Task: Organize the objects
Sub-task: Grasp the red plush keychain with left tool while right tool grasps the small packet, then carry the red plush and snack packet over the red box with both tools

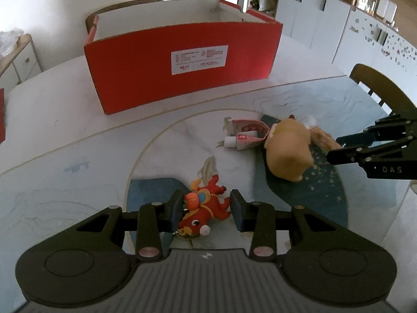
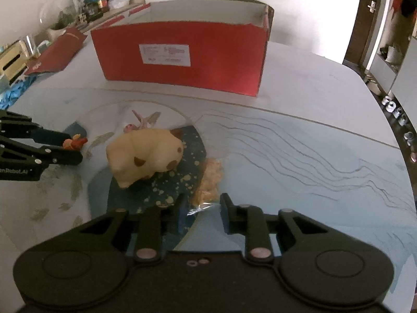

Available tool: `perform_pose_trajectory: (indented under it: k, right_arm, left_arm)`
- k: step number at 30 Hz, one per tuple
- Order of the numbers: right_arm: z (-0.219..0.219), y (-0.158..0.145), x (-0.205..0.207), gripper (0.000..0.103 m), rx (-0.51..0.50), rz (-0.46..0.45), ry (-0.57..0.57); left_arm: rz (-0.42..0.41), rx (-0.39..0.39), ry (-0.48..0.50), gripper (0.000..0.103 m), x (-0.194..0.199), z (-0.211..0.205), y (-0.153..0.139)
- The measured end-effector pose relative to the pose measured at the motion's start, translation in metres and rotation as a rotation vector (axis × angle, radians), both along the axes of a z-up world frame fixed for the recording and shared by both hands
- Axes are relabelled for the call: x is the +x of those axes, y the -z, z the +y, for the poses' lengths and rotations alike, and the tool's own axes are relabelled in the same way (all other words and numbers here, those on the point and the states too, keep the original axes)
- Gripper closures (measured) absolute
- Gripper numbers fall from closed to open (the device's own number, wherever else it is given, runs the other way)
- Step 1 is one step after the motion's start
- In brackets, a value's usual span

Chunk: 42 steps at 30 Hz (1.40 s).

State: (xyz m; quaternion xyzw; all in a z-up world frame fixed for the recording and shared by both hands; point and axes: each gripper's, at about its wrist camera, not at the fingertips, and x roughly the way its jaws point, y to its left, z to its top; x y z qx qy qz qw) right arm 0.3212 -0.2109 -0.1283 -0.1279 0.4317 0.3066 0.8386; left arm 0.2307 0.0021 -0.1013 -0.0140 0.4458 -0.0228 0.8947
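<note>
A small red plush dragon [image 1: 206, 208] lies on the table between the open fingers of my left gripper [image 1: 207, 210]; the left finger touches it, the right finger stands apart. A tan plush animal [image 1: 286, 151] lies further right, next to a pink toothpaste tube [image 1: 245, 137]. A clear bag of tan snacks [image 2: 208, 180] lies just ahead of my open right gripper [image 2: 202, 212], its plastic end between the fingers. The plush animal [image 2: 146, 151] is left of it. An open red box [image 1: 182, 60] stands at the back, also in the right wrist view [image 2: 187, 57].
The table [image 1: 65, 130] has a glass top with blue and white patterns. A dark chair back [image 1: 378, 88] stands at the right edge. A red lid [image 2: 57, 52] and clutter lie at the far left. White cabinets [image 1: 325, 26] stand behind.
</note>
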Motion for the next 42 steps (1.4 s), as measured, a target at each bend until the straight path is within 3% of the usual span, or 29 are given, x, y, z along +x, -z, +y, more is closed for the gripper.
perform_pose_trajectory:
  k: [9, 20, 32, 42]
  right_arm:
    - [-0.014, -0.025, -0.01, 0.079, 0.049, 0.008, 0.044]
    - [-0.009, -0.077, -0.013, 0.079, 0.115, -0.044, 0.005]
    - [0.016, -0.129, 0.021, 0.079, 0.133, -0.148, -0.054]
    - [0.046, -0.148, 0.062, 0.079, 0.13, -0.214, -0.077]
  left_arm:
    - [0.007, -0.08, -0.024, 0.066, -0.013, 0.002, -0.021]
    - [-0.081, -0.108, -0.004, 0.066, -0.014, -0.001, -0.069]
    - [-0.158, -0.05, 0.025, 0.066, 0.032, 0.008, -0.139]
    - [-0.244, 0.026, 0.044, 0.066, 0.086, 0.017, -0.186]
